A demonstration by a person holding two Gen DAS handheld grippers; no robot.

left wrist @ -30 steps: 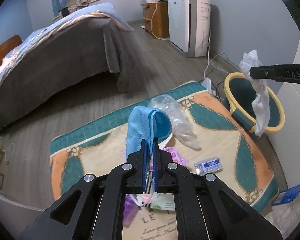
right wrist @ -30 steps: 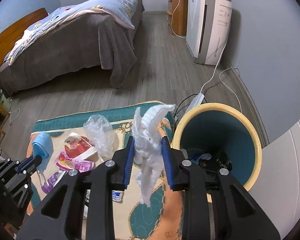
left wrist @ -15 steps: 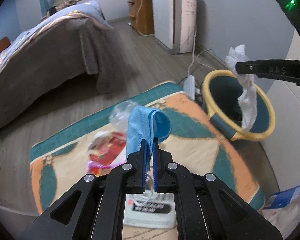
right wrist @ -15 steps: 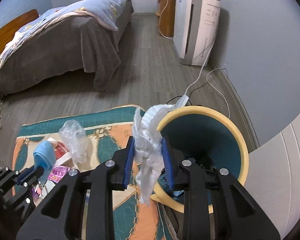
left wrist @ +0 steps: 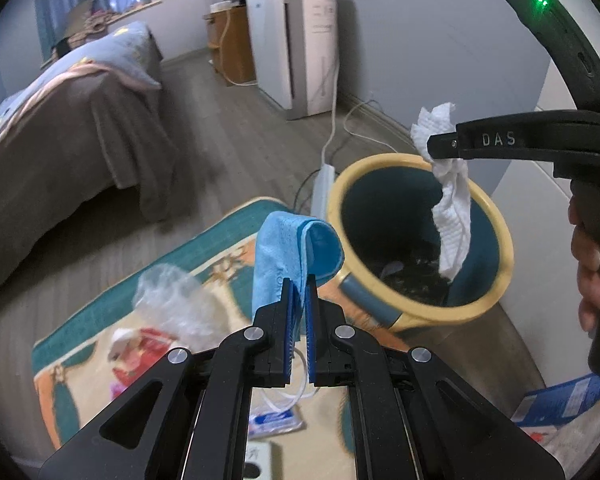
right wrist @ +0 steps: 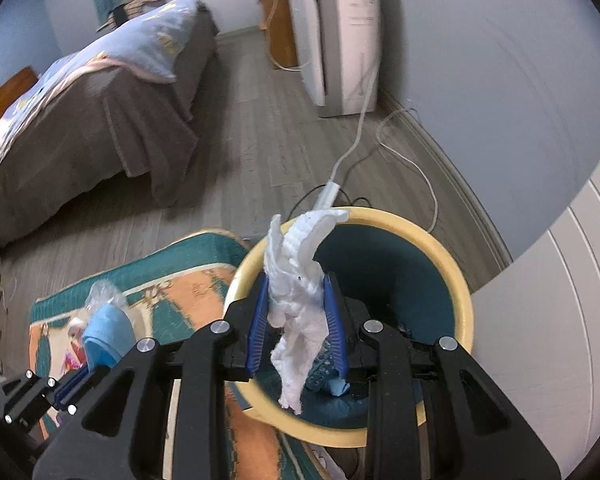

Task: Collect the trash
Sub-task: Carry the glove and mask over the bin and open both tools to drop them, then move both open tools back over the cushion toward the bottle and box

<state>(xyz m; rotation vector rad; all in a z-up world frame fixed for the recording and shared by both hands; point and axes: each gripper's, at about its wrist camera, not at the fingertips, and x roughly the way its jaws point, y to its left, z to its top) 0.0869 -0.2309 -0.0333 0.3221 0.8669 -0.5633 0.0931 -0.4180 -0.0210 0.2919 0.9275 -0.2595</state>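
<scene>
My left gripper (left wrist: 299,280) is shut on a blue face mask (left wrist: 288,248), whose white ear loops hang below the fingers. It hovers just left of the yellow-rimmed teal trash bin (left wrist: 496,216). My right gripper (right wrist: 296,280) is shut on a crumpled white paper tissue (right wrist: 296,300), held over the bin's (right wrist: 466,300) left rim. In the left wrist view the right gripper (left wrist: 434,148) reaches in from the right with the tissue (left wrist: 454,216) dangling into the bin's mouth. In the right wrist view the left gripper (right wrist: 74,380) with the mask (right wrist: 106,332) shows at lower left.
A patterned rug (left wrist: 204,248) carries a clear plastic bag (left wrist: 168,300), a red wrapper (left wrist: 140,356) and a small blue-white packet (left wrist: 276,420). A power strip and cables (left wrist: 324,184) lie behind the bin. A bed (left wrist: 60,128), a white appliance (left wrist: 300,40) and a wall stand beyond.
Both grippers have moved right toward the bin, each keeping its load. The tissue now hangs over the bin's opening and the mask sits close to its left rim.
</scene>
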